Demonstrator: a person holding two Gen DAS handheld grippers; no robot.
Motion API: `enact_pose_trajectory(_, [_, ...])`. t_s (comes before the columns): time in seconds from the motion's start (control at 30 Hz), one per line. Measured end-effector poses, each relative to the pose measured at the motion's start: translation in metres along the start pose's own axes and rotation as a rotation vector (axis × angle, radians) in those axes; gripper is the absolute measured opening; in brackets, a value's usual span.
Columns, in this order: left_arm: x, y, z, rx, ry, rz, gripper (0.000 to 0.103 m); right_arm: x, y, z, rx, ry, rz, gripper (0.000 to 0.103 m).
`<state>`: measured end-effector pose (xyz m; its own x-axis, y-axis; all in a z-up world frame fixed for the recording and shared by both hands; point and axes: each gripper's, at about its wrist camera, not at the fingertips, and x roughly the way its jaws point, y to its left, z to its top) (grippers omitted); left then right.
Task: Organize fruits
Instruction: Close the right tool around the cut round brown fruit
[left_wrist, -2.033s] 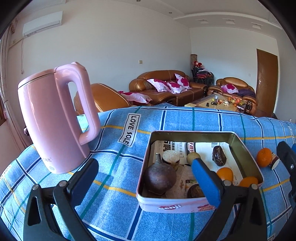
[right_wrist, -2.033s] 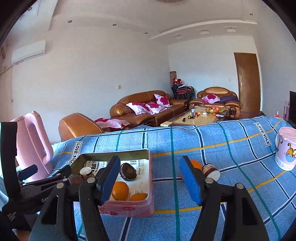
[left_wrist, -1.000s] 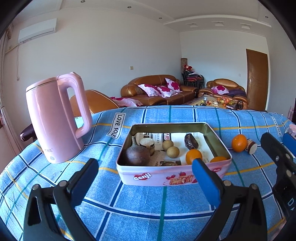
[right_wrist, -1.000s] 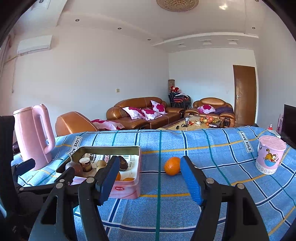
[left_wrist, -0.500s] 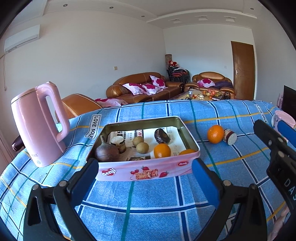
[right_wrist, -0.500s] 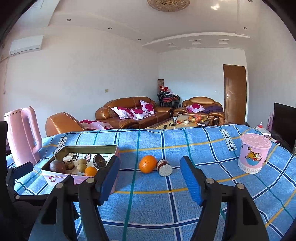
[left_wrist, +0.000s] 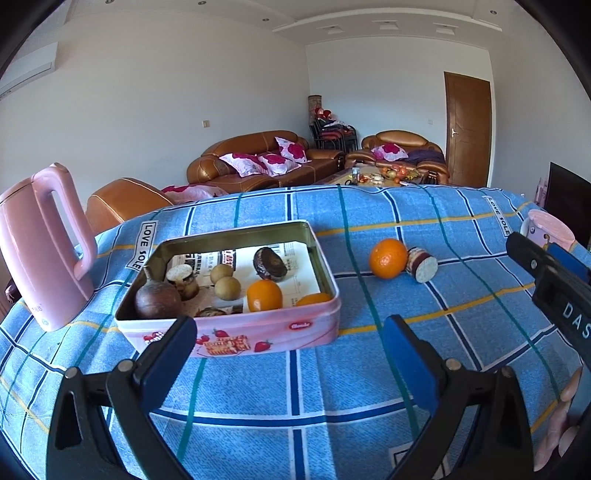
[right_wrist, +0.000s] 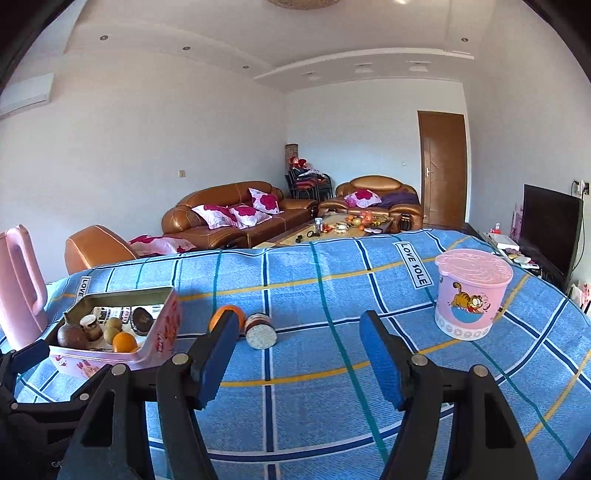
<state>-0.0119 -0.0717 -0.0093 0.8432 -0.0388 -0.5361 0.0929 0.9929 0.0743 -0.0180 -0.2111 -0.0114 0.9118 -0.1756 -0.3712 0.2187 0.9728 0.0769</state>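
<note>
A pink tin (left_wrist: 236, 332) (right_wrist: 164, 328) sits on the blue checked cloth and holds several fruits: two oranges, round brown fruits, a dark fruit and a cut piece. Right of the tin lie a loose orange (left_wrist: 388, 257) (right_wrist: 221, 315) and a short cut piece with a white end (left_wrist: 422, 264) (right_wrist: 260, 330), touching each other. My left gripper (left_wrist: 288, 347) is open and empty, just in front of the tin. My right gripper (right_wrist: 299, 350) is open and empty, near the cloth in front of the cut piece; it also shows at the right in the left wrist view (left_wrist: 554, 280).
A pink kettle (left_wrist: 40, 243) (right_wrist: 16, 284) stands left of the tin. A pink lidded tub with a cat picture (right_wrist: 471, 299) (left_wrist: 546, 230) stands at the right. Beyond the table's far edge are brown sofas and a low table.
Both grippers have pulled back from the tin and turned right. The tin now looks farther and more to the left. The loose orange, cut piece and pink tub have come into view.
</note>
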Motion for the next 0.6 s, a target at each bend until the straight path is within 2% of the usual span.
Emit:
enact_pose_trajectory(0.2, [0.008, -0.016, 0.004, 0.003, 0.028, -0.044, 0.102, 0.029, -0.021, 0.003, 0.066, 0.127, 0.021, 0.069])
enact_pose_trajectory(0.33, [0.008, -0.02, 0.004, 0.011, 0.03, -0.069, 0.102, 0.057, -0.015, 0.005, 0.029, 0.225, 0.071, 0.069])
enact_pose_trajectory(0.5, [0.01, -0.014, 0.004, -0.002, 0.031, -0.04, 0.102, 0.091, 0.002, 0.01, -0.023, 0.287, 0.161, 0.067])
enact_pose_trajectory(0.53, [0.011, -0.012, 0.004, -0.01, 0.035, -0.04, 0.102, 0.1, 0.006, 0.01, -0.03, 0.313, 0.172, 0.064])
enact_pose_trajectory(0.57, [0.012, -0.01, 0.005, -0.018, 0.038, -0.039, 0.102, 0.108, 0.009, 0.01, -0.031, 0.341, 0.183, 0.056])
enact_pose_trajectory(0.6, [0.012, -0.008, 0.005, -0.024, 0.041, -0.035, 0.102, 0.115, 0.012, 0.009, -0.028, 0.366, 0.201, 0.052])
